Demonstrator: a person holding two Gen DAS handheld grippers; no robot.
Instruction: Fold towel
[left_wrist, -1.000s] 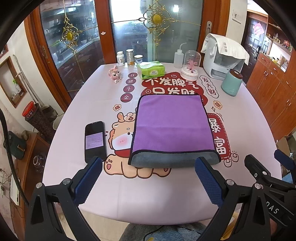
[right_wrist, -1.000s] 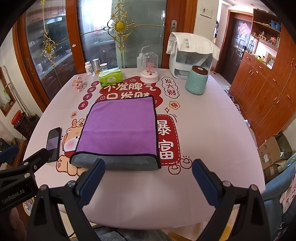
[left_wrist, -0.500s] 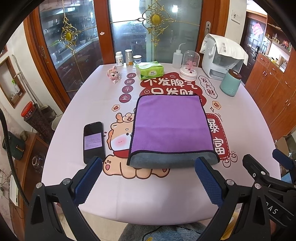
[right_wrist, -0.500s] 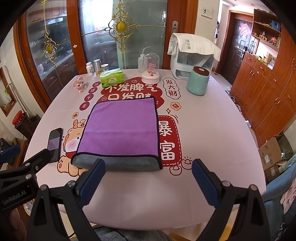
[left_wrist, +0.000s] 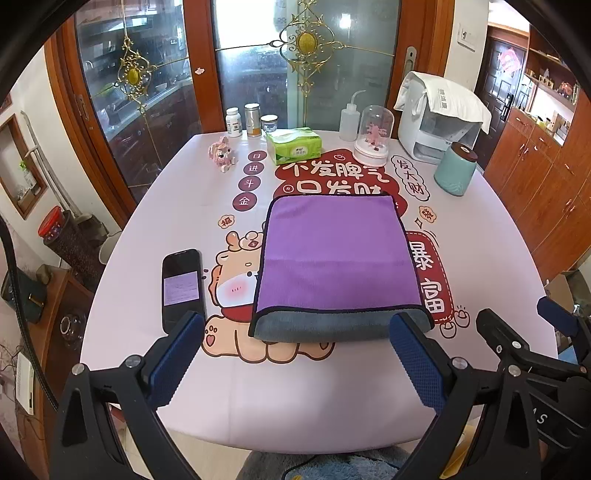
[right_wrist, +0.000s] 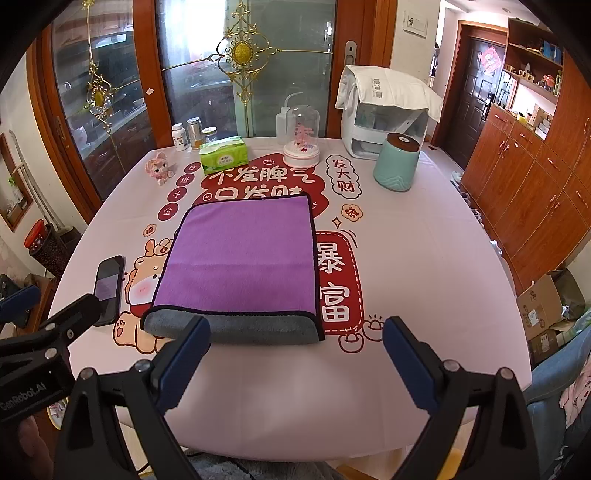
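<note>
A purple towel lies folded flat in the middle of the table, its grey underside showing as a rolled edge nearest me. It also shows in the right wrist view. My left gripper is open and empty, held above the table's near edge just short of the towel's grey fold. My right gripper is open and empty, at the same near edge, with the towel ahead and slightly left. The right gripper's body shows at the right of the left wrist view.
A black phone lies left of the towel. At the far side stand a green tissue pack, pill bottles, a pink toy, a glass dome, a squeeze bottle, a teal jar and a white appliance.
Both grippers have drifted slightly; the towel sits a little farther left and lower in view. Nothing was taken hold of and the towel has not moved on the table.
</note>
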